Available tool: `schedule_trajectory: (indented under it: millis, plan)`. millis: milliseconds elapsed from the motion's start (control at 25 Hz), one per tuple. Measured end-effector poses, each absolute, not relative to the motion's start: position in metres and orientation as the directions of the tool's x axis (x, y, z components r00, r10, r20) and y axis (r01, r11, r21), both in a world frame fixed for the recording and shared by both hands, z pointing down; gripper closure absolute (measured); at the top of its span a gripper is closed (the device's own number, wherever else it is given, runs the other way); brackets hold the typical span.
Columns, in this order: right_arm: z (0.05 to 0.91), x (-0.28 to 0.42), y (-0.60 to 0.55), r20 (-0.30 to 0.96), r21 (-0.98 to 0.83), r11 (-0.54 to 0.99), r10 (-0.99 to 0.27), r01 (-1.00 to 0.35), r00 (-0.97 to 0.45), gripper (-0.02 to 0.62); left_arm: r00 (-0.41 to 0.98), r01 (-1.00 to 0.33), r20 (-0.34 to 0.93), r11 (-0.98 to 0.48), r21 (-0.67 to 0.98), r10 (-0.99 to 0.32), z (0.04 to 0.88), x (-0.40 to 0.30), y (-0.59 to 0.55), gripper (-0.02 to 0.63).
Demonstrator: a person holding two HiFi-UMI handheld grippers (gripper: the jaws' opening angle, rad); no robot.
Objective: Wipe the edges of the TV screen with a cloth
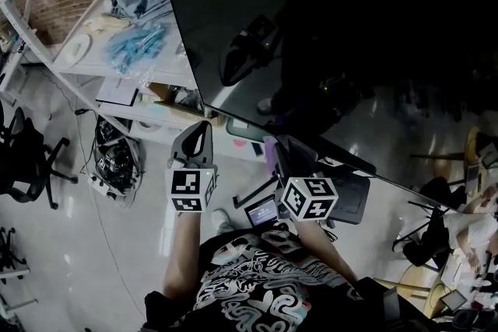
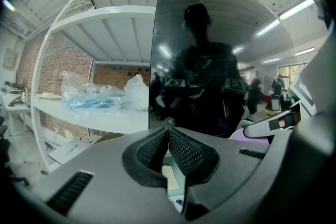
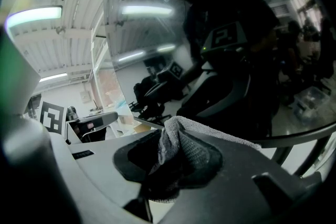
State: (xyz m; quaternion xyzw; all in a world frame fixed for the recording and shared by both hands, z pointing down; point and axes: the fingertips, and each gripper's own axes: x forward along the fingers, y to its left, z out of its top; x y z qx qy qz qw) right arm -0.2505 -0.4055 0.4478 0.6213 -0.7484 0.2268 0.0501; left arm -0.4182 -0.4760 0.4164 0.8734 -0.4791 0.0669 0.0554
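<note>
- The right gripper [image 3: 167, 144] is being held at about 6 o'clock in the head view, its jaws clenched on a bunched grey cloth [image 3: 176, 126].
- The cloth is being seen as soft, napped towelling, with one fold draped over the right-hand jaw.
- The left gripper [image 2: 168, 134] is being carried just beside it at 7 o'clock, jaws pressed together on nothing.
- The approach step is judged to be in hand: no contact between cloth and glass is being shown.
- For the next move, the cloth is likely to be needed against the lower edge and drawn along it.
- The TV screen [image 1: 334, 27] is lying beyond at 1 o'clock, dark, glossy and mirroring the person.
- A white shelf [image 1: 93, 66] is being seen at 10 o'clock.
</note>
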Motion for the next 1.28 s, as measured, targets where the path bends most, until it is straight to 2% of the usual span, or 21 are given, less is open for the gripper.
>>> schedule_trajectory:
  millis: [1280]
  plan:
    - [0.448, -0.29, -0.431, 0.352, -0.262, 0.121, -0.912, -0.958, -0.211, 0.477, 0.55, -0.833, 0.163, -0.552, 0.043, -0.819, 0.42, -0.459, -0.489, 0.588]
